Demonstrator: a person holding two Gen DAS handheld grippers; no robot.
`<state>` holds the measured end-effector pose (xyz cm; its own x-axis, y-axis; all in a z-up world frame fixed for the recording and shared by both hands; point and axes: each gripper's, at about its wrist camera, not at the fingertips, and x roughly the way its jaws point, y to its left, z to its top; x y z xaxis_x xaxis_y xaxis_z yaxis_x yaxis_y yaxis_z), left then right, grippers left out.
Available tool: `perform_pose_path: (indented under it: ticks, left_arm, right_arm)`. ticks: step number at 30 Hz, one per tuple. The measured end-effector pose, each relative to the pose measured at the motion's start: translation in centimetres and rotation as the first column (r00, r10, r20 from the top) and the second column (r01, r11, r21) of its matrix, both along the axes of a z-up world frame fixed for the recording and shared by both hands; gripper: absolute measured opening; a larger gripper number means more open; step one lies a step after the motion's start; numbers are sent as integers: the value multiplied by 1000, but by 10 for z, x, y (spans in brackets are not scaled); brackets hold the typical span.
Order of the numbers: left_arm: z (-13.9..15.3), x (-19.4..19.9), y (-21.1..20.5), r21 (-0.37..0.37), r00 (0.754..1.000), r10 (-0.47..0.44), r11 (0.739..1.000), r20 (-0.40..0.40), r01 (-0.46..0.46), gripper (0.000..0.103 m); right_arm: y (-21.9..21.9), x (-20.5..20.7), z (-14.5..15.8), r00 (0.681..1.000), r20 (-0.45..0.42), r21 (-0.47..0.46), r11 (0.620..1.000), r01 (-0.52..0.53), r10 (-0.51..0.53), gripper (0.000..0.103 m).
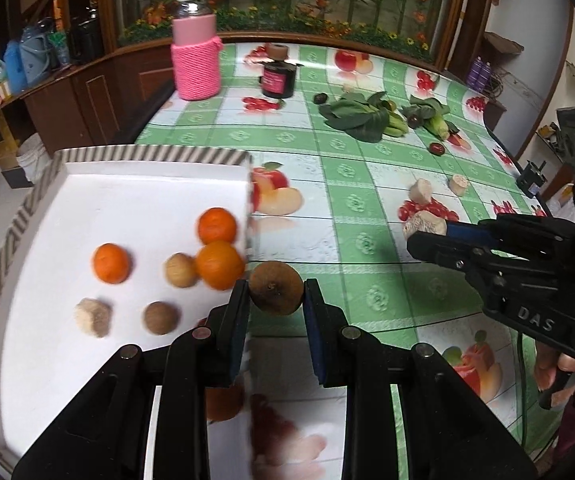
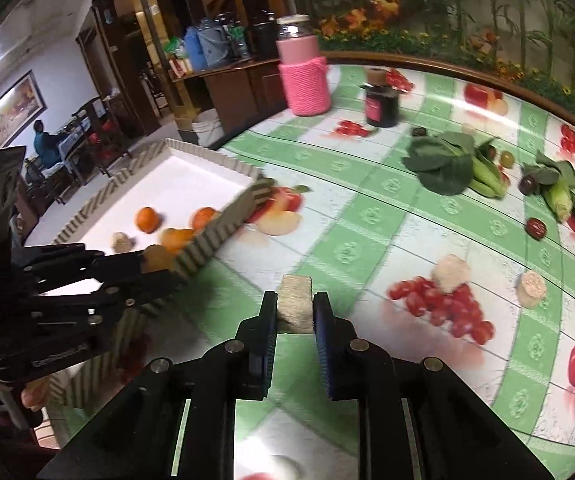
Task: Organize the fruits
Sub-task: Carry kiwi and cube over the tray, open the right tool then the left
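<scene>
My left gripper [image 1: 275, 294] is shut on a brown kiwi [image 1: 275, 289] just beyond the right edge of the white tray [image 1: 127, 184]. The tray holds three oranges [image 1: 217, 225], two small brown fruits [image 1: 161, 317] and a beige chunk [image 1: 93, 317]. My right gripper [image 2: 295, 308] is shut on a beige chunk [image 2: 296, 305] and holds it above the tablecloth; it also shows in the left wrist view [image 1: 427, 236]. In the right wrist view the left gripper [image 2: 155, 260] holds the kiwi over the tray's rim [image 2: 215, 236].
On the fruit-print tablecloth lie two more beige chunks [image 2: 451, 272], leafy greens [image 2: 447, 160], a corn cob [image 2: 561, 198], dark small fruits [image 2: 535, 226], a pink knitted jar [image 2: 305, 80] and a dark jar [image 2: 381, 106]. The table edge curves at the right [image 1: 527, 184].
</scene>
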<state>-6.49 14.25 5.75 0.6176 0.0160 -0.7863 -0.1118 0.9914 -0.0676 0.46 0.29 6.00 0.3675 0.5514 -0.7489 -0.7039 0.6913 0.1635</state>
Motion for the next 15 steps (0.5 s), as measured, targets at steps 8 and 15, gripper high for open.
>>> perform_pose_path:
  ticks: [8,15]
  left_arm:
    - [6,-24,29,4,998,60,998,22,-60,24]
    - [6,-45,67,-8,991,134,991,26,-134,24]
  right_arm:
    - [40,-32,11,996,13,20,996,-85,84,18]
    - [75,-55,16,989,16,39,988,-148,148,18]
